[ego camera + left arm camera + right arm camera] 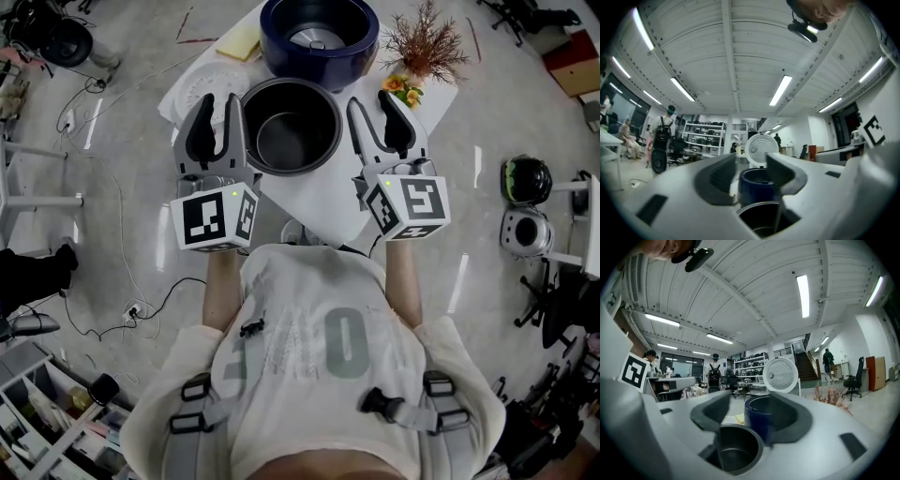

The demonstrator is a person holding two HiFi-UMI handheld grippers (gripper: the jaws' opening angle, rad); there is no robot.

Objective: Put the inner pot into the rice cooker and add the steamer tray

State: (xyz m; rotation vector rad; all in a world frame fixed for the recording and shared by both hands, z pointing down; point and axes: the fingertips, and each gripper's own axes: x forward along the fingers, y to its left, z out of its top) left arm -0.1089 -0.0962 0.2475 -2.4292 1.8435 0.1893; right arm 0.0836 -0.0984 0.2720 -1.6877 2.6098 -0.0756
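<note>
I hold my left gripper [217, 103] at 9 o'clock of the inner pot [291, 127] and my right gripper [370, 101] at 3 o'clock. I take this as lining up a two-sided lift, since the pot is too wide for one pair of fingers. The pot stands upright and empty on the tabletop [314, 202], not yet in the rice cooker [366, 52]. The cooker waits open at 12 o'clock just beyond it, so the carry should be short and straight.

Both pairs of fingers [715, 180] stand apart, the right pair wider, and neither is clamped on anything. In each gripper view the pot's rim shows low in the gap, towards the inner finger.

A white perforated disc [192, 94] lies at 10 o'clock of the pot. I take it for the steamer tray, set aside until the pot is seated.

My left gripper covers part of that disc, so I cannot confirm its shape. The head view's top edge cuts off the cooker. The raised lid [780, 376] shows only in the gripper views. I cannot tell whether either inner finger touches the pot's rim. From above they look just beside it. My grippers and chest hide the tabletop's near corner.
</note>
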